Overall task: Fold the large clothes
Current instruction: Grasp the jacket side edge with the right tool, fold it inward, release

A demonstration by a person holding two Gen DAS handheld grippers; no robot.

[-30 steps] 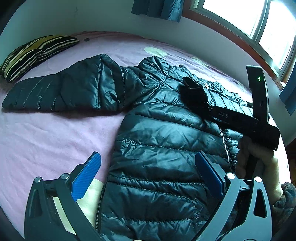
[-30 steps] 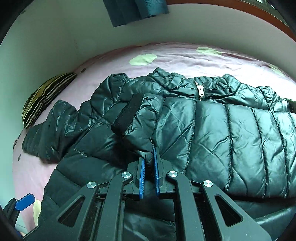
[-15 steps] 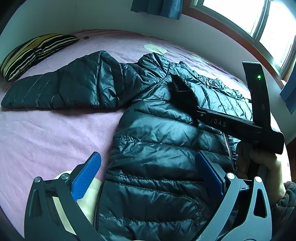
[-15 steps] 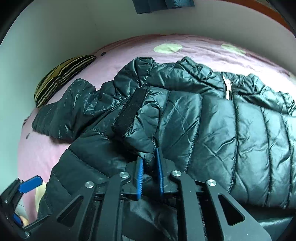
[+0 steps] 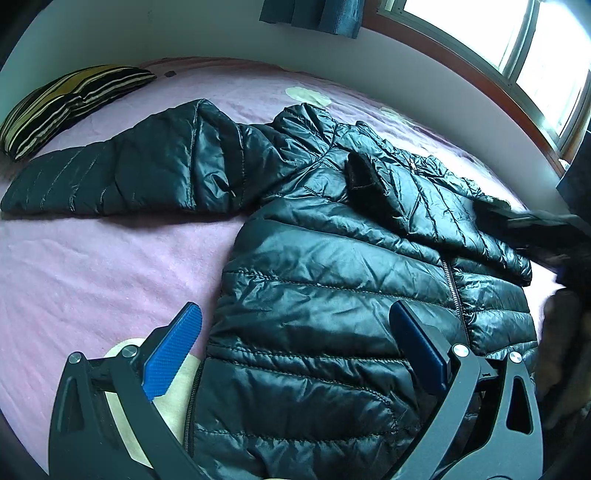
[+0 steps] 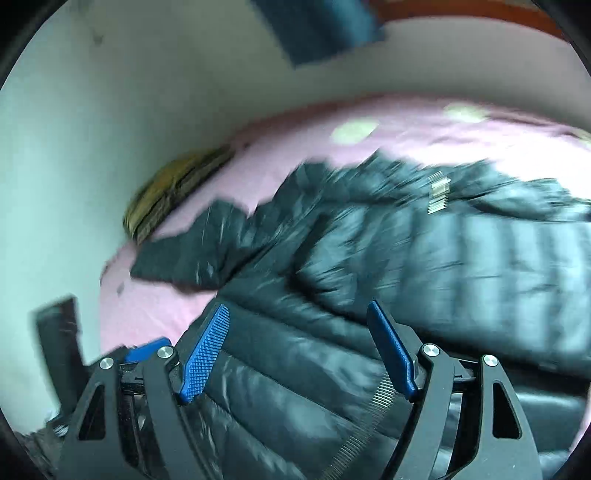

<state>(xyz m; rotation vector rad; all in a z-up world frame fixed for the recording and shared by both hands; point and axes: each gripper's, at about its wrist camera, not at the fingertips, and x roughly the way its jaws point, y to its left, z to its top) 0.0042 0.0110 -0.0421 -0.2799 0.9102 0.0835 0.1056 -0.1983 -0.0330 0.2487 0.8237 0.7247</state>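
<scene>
A black quilted puffer jacket [image 5: 325, 288] lies front-up on the pink bed. One sleeve [image 5: 122, 177] stretches out to the left. The other sleeve [image 5: 424, 199] lies folded across the chest with its cuff near the collar. My left gripper [image 5: 295, 317] is open and empty above the jacket's hem. My right gripper [image 6: 299, 314] is open and empty above the jacket [image 6: 424, 266]; that view is motion-blurred. It shows as a dark blur at the right edge of the left wrist view [image 5: 546, 232].
The pink bed sheet [image 5: 92, 273] has pale round patches. A striped pillow [image 5: 66, 99] lies at the far left corner. A wall and window [image 5: 517, 48] with blue curtains [image 5: 314, 14] run along the bed's far side.
My right gripper opened and let go of the sleeve, which now lies across the chest, and pulled back to the right. The left gripper stayed open and barely moved.
</scene>
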